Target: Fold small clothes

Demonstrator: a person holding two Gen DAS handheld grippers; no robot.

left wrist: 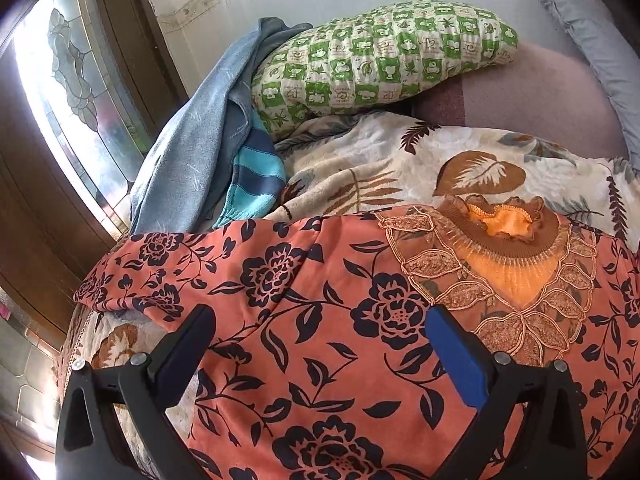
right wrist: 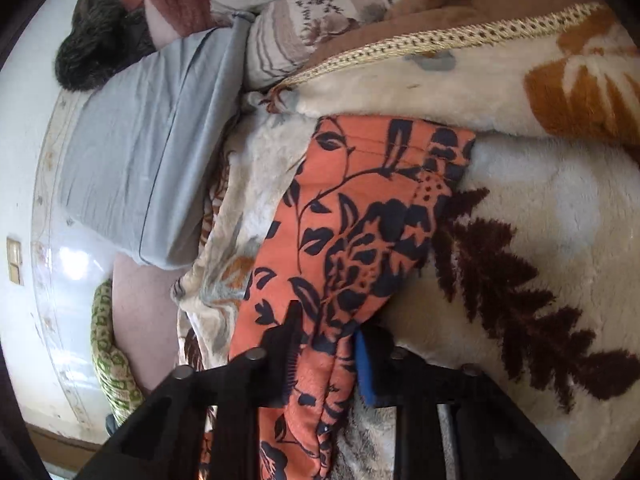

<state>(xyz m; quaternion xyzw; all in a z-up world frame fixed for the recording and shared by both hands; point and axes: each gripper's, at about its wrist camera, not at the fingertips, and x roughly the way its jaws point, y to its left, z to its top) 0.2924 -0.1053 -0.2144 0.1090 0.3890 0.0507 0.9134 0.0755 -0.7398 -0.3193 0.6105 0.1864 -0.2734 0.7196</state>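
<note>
An orange top with dark blue flowers (left wrist: 304, 280) lies spread on the leaf-patterned blanket (left wrist: 360, 168), its lace-trimmed collar (left wrist: 504, 240) at the right. My left gripper (left wrist: 316, 332) hovers just over the garment's body, open, with only flat cloth showing between its fingers. In the right wrist view a sleeve of the same top (right wrist: 360, 216) stretches across the blanket (right wrist: 540, 208). My right gripper (right wrist: 328, 340) is shut on a bunched fold of that sleeve, the black finger on one side and the blue pad (right wrist: 365, 364) on the other.
A green checked pillow (left wrist: 380, 60), a blue towel (left wrist: 192, 136) and a striped blue cloth (left wrist: 256, 176) lie at the back by the wall. A stained-glass window (left wrist: 72, 80) is at the left. A grey pillow (right wrist: 144, 152) and striped bedding (right wrist: 288, 12) lie beyond the sleeve.
</note>
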